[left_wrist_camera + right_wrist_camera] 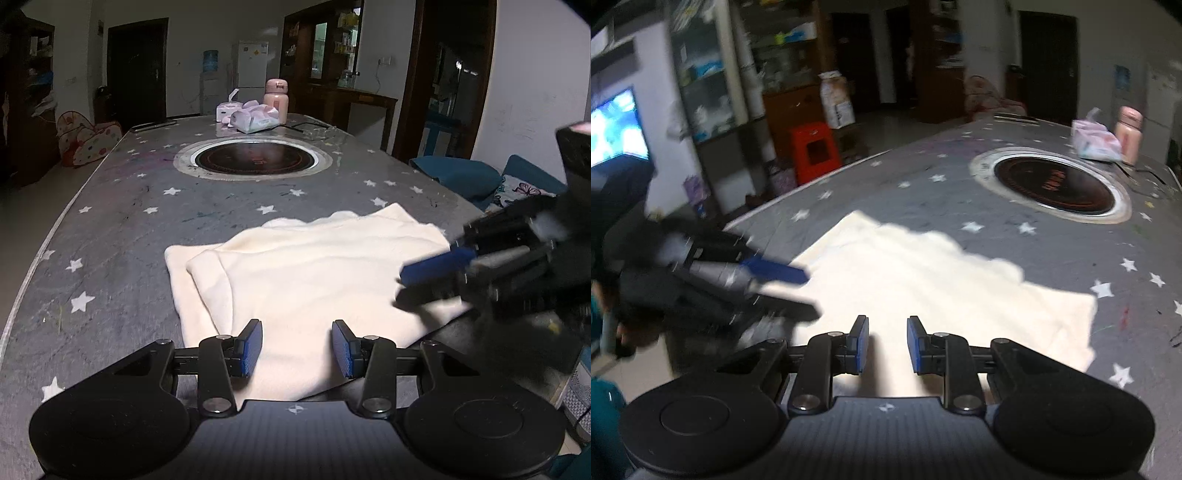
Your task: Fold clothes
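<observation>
A cream garment (306,280) lies folded flat on the grey star-patterned table (122,229); it also shows in the right wrist view (923,291). My left gripper (297,349) is open and empty, just above the garment's near edge. It shows blurred at the left of the right wrist view (798,291). My right gripper (884,345) is open and empty over the garment's near side. In the left wrist view it enters from the right (413,286), its fingers spread over the cloth's right edge.
A round built-in cooktop (255,158) sits in the table's middle. A pink bottle (276,99) and tissue packs (255,118) stand at the far end. A red stool (812,151) and shelves are beside the table; blue cushions (458,173) lie on the right.
</observation>
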Demonstrator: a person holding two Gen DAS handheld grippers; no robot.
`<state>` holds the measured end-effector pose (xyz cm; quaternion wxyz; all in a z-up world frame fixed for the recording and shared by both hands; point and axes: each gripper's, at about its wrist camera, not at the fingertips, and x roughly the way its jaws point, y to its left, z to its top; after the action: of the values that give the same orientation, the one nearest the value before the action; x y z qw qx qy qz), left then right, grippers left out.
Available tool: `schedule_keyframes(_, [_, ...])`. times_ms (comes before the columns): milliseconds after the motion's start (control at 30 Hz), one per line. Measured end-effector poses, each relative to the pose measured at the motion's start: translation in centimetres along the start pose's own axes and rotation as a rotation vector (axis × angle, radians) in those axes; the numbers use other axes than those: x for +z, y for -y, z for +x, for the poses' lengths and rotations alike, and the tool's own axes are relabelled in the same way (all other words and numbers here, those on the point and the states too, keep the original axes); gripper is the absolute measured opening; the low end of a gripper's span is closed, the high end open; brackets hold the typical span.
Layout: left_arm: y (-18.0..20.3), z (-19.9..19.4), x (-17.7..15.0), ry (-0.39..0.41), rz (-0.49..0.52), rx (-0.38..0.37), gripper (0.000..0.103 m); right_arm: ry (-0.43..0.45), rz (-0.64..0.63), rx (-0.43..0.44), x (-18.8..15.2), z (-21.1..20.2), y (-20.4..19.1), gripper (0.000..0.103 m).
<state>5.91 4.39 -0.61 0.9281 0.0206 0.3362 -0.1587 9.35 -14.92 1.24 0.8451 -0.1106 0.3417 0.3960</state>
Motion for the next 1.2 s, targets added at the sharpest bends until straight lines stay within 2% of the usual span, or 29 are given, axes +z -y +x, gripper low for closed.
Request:
schedule_keyframes(100, [0.5,-0.1,0.0,0.004,0.029,0.017,0.045,-0.007,-0.023,-0.031,-1.1,0.6,-0.9,0.022])
schedule_keyframes(300, [0.7,-1.2,0.6,0.036,0.021,0.005,0.045,0.049,0.003,-0.063,-1.0,-2.5,-0.6,0.022])
schedule_keyframes(467, [1.6,-0.3,1.4,0.042,0.022,-0.017,0.045,0.006,0.078,-0.091,-2.8,-1.7,1.1,0.023])
schedule_keyframes(600, [2.0,0.6,1.9,0.045,0.021,-0.038,0.045,0.044,0.106,-0.088,-2.5,-3.1,1.4,0.023])
schedule_keyframes(700, [2.2,1.6,1.9,0.026,0.028,-0.041,0.045,0.011,0.125,-0.114,-2.9,-2.9,2.1,0.023])
schedule_keyframes(767, [2.2,1.8,1.8,0.019,0.031,-0.039,0.045,0.004,0.155,-0.096,-3.1,-2.8,2.8,0.023])
schedule_keyframes(900, [2.1,1.9,1.7,0.014,0.032,-0.043,0.045,0.032,0.163,-0.111,-1.8,-3.5,4.0,0.023])
schedule_keyframes(1067, [2.1,2.1,1.7,0.011,0.027,-0.044,0.046,0.026,0.168,-0.136,-0.1,-1.8,6.5,0.023])
schedule_keyframes(1200, [2.0,2.1,1.7,0.005,0.023,-0.048,0.046,-0.012,0.196,-0.151,-0.2,0.7,8.2,0.023])
